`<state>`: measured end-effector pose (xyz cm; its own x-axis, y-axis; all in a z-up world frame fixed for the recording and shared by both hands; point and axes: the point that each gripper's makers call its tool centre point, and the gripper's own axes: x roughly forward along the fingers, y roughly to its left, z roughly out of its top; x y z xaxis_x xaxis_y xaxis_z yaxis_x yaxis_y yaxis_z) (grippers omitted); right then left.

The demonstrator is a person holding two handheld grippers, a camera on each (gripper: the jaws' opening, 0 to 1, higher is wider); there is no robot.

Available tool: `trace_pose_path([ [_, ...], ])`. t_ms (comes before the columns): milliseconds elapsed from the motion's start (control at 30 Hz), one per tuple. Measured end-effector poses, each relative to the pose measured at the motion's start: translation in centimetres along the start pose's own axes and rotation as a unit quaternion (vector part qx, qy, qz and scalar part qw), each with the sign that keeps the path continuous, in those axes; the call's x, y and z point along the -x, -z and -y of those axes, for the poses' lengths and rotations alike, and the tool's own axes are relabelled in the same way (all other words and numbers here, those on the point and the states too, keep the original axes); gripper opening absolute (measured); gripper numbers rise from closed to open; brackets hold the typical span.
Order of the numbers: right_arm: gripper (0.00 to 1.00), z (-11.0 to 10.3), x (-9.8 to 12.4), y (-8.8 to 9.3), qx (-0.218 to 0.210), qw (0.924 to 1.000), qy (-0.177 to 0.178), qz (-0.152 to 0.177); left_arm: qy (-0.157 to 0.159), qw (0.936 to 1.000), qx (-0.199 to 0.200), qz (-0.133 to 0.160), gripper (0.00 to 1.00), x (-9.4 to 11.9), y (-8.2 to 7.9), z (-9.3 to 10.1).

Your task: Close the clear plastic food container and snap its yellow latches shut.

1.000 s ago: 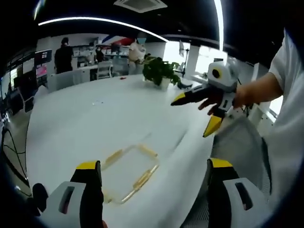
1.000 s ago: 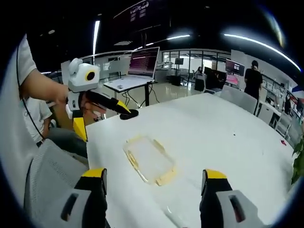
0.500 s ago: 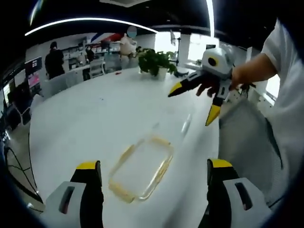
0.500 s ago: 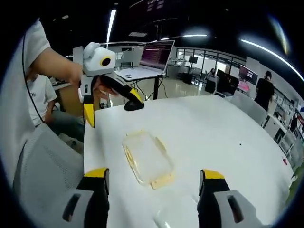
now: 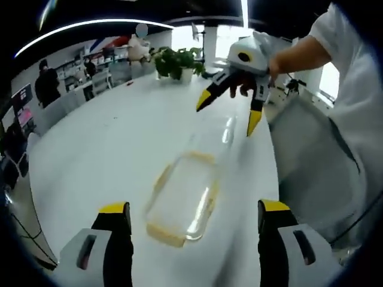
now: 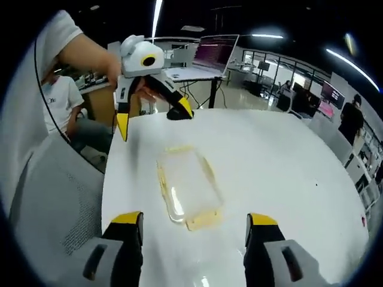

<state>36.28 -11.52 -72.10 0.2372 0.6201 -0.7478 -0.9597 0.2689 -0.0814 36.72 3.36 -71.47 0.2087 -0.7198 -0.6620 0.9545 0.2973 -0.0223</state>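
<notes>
While both yellow-tipped grey grippers hang above the table, neither grasps anything. In the left gripper view, the left gripper has its jaws spread wide, with the clear rectangular plastic food container with yellow latches lying on the white round table just ahead, between them. Beyond the container, the right gripper is held by a person's hand, its two yellow tips splayed apart and pointing down toward the table past the container's far end. A white sleeve covers the person's arm at the right edge. A green potted plant stands at the table's far side.

In the right gripper view, the right gripper is likewise released, jaws wide, with the container flat on the table ahead of them. The left gripper hovers past the container's far end, its tips parted. A small black object sits near the table edge behind it, and an open laptop rests on a desk further off.
</notes>
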Motion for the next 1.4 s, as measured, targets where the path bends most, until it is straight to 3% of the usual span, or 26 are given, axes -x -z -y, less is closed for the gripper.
trace_pose_path([
  [100, 0.66, 0.2, -0.6, 0.0, 0.021, 0.9997, -0.005, -0.014, 0.011, 0.9997, -0.010, -0.018, 0.88, -0.3, 1.1, -0.2],
  [400, 0.64, 1.2, -2.2, 0.2, 0.021, 0.9994, -0.017, -0.022, 0.035, 0.9963, -0.060, -0.050, 0.83, -1.3, 2.5, -0.7],
  [667, 0.64, 2.0, -3.4, 1.2, 0.034, 0.9983, -0.016, -0.044, 0.051, 0.9945, -0.068, -0.062, 0.79, -1.9, 3.5, -1.9],
  [867, 0.57, 2.2, -4.1, 1.5, 0.045, 0.9973, -0.028, -0.051, 0.057, 0.9931, -0.073, -0.072, 0.75, -2.2, 4.3, -2.5],
  [1000, 0.53, 1.7, -4.6, 2.5, 0.082, 0.9924, -0.047, -0.079, 0.066, 0.9902, -0.092, -0.082, 0.73, -2.4, 4.9, -2.4],
  [1400, 0.43, 2.0, -5.7, 3.0, 0.080, 0.9895, -0.073, -0.097, 0.072, 0.9852, -0.104, -0.116, 0.65, -3.3, 6.4, -3.0],
])
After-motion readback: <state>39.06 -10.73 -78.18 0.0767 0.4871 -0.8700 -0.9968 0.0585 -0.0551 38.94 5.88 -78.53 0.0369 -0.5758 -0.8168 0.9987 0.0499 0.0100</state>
